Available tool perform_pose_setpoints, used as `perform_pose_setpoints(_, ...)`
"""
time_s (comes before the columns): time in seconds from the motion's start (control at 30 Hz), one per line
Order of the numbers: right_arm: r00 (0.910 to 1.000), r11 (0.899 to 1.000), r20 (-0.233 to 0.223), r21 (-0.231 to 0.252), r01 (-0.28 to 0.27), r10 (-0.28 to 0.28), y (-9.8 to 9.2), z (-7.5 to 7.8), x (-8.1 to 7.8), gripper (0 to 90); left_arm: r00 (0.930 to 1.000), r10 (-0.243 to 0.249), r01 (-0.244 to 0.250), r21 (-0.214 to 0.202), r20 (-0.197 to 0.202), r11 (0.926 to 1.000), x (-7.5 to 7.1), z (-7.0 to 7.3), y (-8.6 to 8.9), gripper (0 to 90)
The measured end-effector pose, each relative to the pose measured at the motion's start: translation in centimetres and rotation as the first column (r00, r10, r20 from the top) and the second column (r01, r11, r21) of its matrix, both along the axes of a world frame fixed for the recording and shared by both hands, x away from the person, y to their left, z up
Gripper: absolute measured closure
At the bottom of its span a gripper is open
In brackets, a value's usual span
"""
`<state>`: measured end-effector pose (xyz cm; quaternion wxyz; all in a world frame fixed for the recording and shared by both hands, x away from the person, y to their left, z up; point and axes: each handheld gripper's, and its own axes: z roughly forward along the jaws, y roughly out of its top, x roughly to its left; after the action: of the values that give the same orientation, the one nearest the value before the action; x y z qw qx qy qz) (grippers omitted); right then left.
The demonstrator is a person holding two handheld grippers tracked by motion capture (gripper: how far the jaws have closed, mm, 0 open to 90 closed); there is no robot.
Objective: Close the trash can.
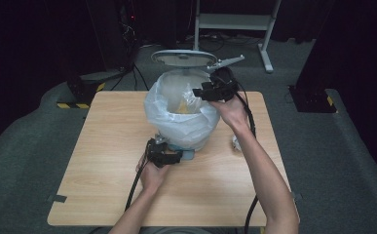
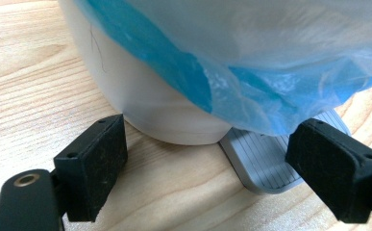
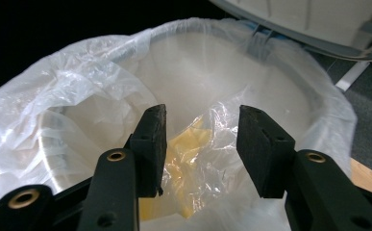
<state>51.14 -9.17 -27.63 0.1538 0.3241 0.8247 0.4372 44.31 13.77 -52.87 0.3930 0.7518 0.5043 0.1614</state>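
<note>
Rubbish goes in a lidded pedal bin [image 1: 183, 127] at the table [image 1: 103, 161] centre, which is why your left gripper [image 1: 165, 157] sits low at the bin's six o'clock, jaws spread wide and empty, over the grey pedal [image 2: 265, 163], likely keeping the lid [image 1: 185, 58] up. Your right gripper [image 1: 206, 91], at the rim's two o'clock, has jaws parted with nothing between them, poised above yellow scrap [image 3: 186, 163] lying in the liner [image 3: 78, 96].

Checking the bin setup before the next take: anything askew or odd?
Mostly tidy. The bag liner sags unevenly over the bin's front, reaching the pedal. A small crumpled scrap lies on the table right of the bin.
</note>
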Motion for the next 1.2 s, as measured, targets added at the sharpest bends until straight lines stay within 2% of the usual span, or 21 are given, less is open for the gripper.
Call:
perform_pose_setpoints(0.17, 0.9998, 0.999, 0.012, 0.036, 0.015, -0.016, -1.0, 0.2, -0.6, 50.5, 1.0000, 0.000, 0.000, 0.000, 0.000, 1.0000, 0.0, 0.0, 0.0, 14.3)
perform_pose_setpoints(0.33, 0.9981, 0.996, 0.044, 0.080, 0.040, -0.044, -2.6, 0.3, -1.5, 45.8, 1.0000, 0.001, -0.001, -0.001, 0.000, 1.0000, 0.0, 0.0, 0.0, 14.3)
perform_pose_setpoints(0.63, 0.9958, 0.992, 0.053, 0.107, 0.069, -0.075, -4.6, 0.0, -2.3, 43.3, 1.0000, 0.002, -0.002, 0.000, 0.005, 1.0000, 0.0, 0.0, 0.0, 14.3)
perform_pose_setpoints(0.8, 0.9945, 0.987, 0.050, 0.138, 0.084, -0.092, -6.0, -0.6, -2.7, 41.8, 1.0000, 0.003, -0.003, -0.003, 0.003, 1.0000, 0.0, 0.0, 0.0, 14.3)
perform_pose_setpoints(0.87, 0.9944, 0.986, 0.049, 0.142, 0.086, -0.093, -6.2, -0.7, -2.7, 41.5, 1.0000, 0.003, -0.003, -0.003, 0.004, 1.0000, 0.0, 0.0, 0.0, 14.3)
perform_pose_setpoints(0.97, 0.9916, 0.989, 0.075, 0.112, 0.097, -0.106, -6.7, -0.9, -3.3, 40.9, 1.0000, 0.003, -0.003, -0.003, 0.003, 1.0000, 0.0, 0.0, 0.0, 14.4)
perform_pose_setpoints(1.2, 0.9909, 0.987, 0.077, 0.125, 0.100, -0.110, -7.6, -1.3, -4.0, 40.4, 1.0000, 0.003, -0.003, -0.002, 0.004, 1.0000, 0.0, 0.0, 0.0, 14.4)
